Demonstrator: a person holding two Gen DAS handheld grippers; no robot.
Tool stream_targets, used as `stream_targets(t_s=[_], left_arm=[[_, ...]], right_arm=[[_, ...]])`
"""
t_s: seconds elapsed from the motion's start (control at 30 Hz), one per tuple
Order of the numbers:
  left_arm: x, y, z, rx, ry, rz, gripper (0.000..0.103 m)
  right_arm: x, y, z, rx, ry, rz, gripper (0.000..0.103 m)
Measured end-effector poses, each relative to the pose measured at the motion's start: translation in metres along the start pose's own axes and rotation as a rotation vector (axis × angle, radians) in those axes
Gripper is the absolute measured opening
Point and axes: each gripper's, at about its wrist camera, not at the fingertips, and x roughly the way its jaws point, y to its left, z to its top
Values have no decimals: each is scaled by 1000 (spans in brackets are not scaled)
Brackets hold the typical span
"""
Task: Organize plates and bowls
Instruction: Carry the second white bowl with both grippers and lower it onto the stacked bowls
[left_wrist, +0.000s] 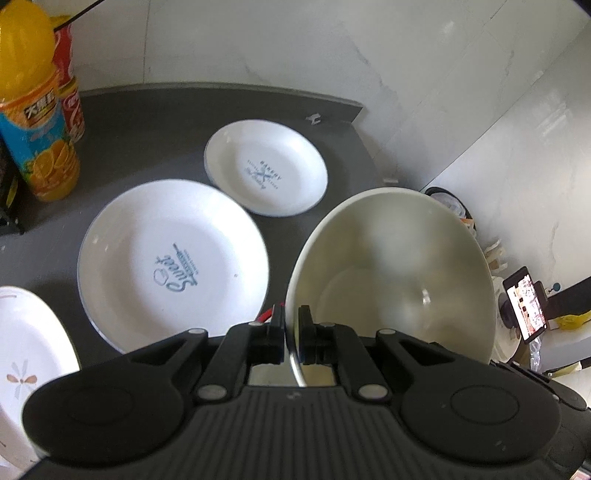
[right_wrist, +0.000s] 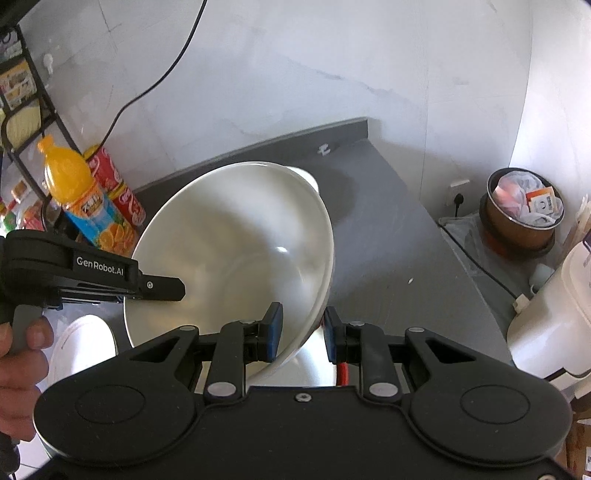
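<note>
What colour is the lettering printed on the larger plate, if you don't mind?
Blue script on white, clearest in the left wrist view: larger plate.

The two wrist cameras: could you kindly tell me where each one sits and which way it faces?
Left wrist: on the left gripper, looking down its fingers at the clamped bowl, a plate and the counter; only its fingers show.
Right wrist: on the right gripper, open astride the bowl's rim, facing the wall; the left gripper and a hand show.
Shared: bowl, counter, juice bottle.
</note>
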Motion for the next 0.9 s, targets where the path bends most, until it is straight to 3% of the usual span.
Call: stream_targets(t_s=[0.9], left_arm=[[21, 19, -27, -28, 91, 30, 5]], right_arm=[[21, 18, -28, -62, 122, -37, 24]])
